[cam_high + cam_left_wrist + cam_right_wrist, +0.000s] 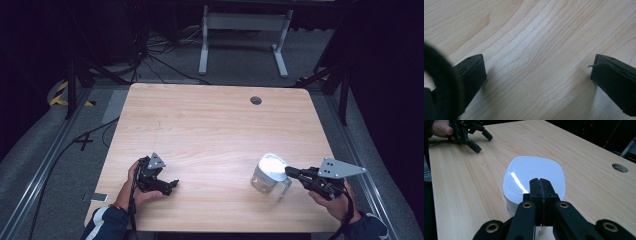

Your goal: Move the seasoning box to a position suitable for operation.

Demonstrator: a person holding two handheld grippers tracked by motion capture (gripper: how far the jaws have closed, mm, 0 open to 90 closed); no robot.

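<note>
A clear plastic pitcher (269,174) with a white lid (534,176) stands upright on the light wooden table (210,125), toward the near right part of the top, well short of the round cable hole (256,100) near the far edge. Its handle (285,186) points toward the person's side.

The right gripper (289,171) is level with the pitcher's top, at the pitcher's right. Its jaws are clenched flat against each other with nothing between them, and in the right gripper view the joined tips (540,182) sit over the near edge of the lid. Whether they rest on the lid or hover just above it is hard to tell from these angles. The right hand (336,200) holds the gripper body just right of the pitcher.

The left gripper (172,184) lies well to the left of the pitcher, low over the table and held in the left hand (137,185). Its jaws are released and stand wide apart: the left gripper view shows bare wood grain between them, with the two black pads (474,72) close to the surface.
</note>
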